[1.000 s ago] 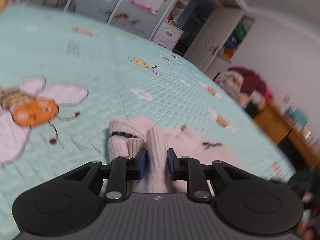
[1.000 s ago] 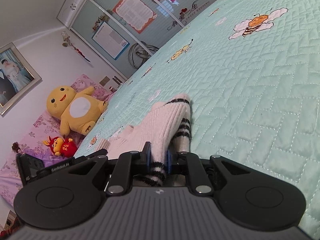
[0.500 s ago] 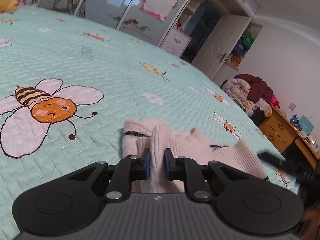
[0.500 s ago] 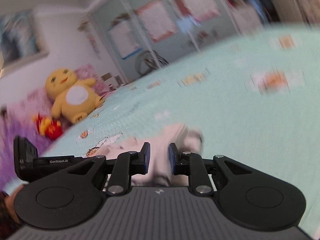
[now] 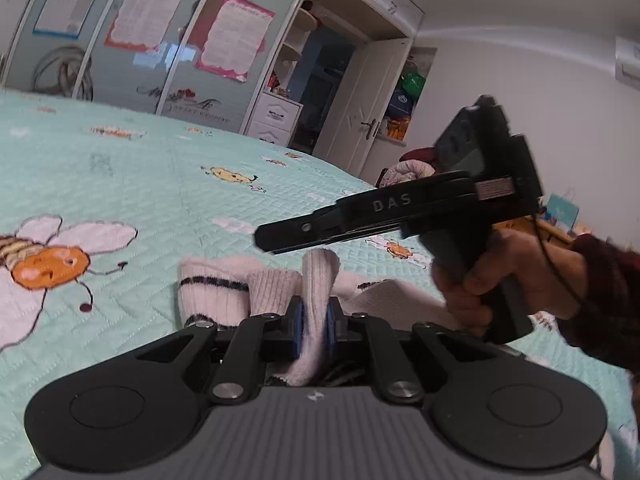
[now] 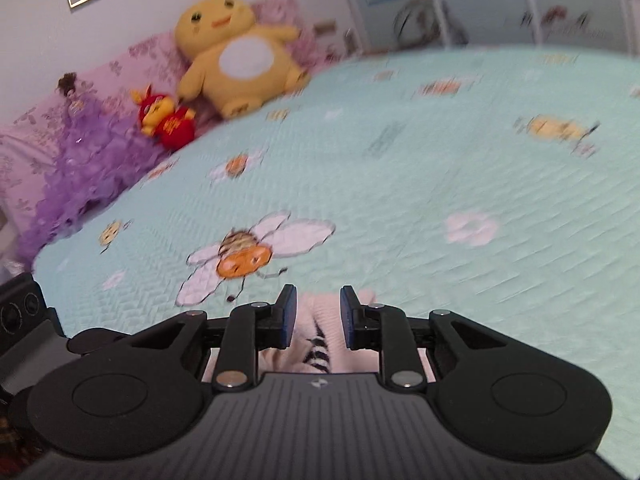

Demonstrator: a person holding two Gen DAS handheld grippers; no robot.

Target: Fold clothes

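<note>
left hand-held gripper (image 5: 314, 320) pads clamped on upright fold of cream ribbed sweater (image 5: 320, 280), black-striped cuff (image 5: 212, 292) beside it, mint bee-print bedspread (image 5: 160, 184) underneath, right hand-held gripper (image 5: 276, 240) above sweater, held by hand (image 5: 492, 280)

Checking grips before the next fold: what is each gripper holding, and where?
The left gripper pinches an upright fold of the pink sock. The right gripper holds nothing; its fingers stand apart.

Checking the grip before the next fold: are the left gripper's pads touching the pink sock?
Touching. The left wrist view shows the left gripper with both blue pads pressed against the upright pink sock.
</note>
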